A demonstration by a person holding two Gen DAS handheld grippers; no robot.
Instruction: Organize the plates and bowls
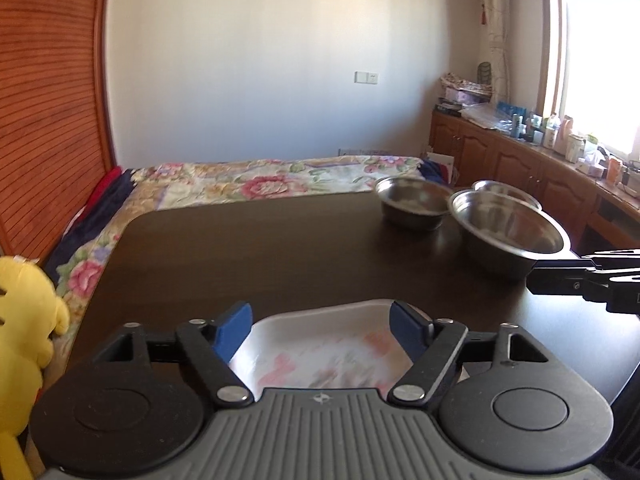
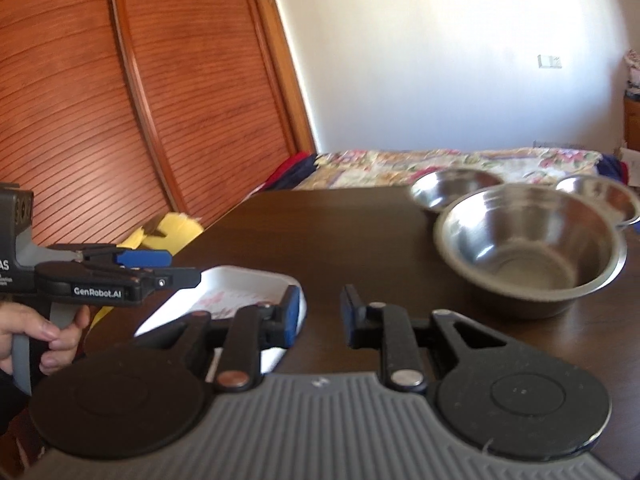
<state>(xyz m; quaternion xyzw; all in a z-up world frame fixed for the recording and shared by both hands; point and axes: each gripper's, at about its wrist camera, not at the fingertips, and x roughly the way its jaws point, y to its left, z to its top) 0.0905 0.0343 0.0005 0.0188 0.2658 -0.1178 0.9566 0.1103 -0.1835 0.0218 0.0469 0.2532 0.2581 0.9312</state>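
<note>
A white square plate (image 1: 320, 348) with a red pattern lies on the dark table (image 1: 260, 248) near its front edge. My left gripper (image 1: 320, 326) is open, its blue fingers on either side above the plate. It also shows in the right wrist view (image 2: 160, 264), over the plate (image 2: 236, 292). My right gripper (image 2: 320, 316) is open and empty, just right of the plate. Three steel bowls stand at the right: a large near one (image 2: 528, 244) (image 1: 508, 228) and two smaller ones behind (image 2: 452, 188) (image 2: 600, 194).
A bed with a floral cover (image 1: 256, 180) lies beyond the table. A yellow plush toy (image 1: 28, 312) sits at the table's left. A wooden wardrobe (image 2: 120, 100) stands on the left, a cluttered wooden counter (image 1: 560, 152) on the right.
</note>
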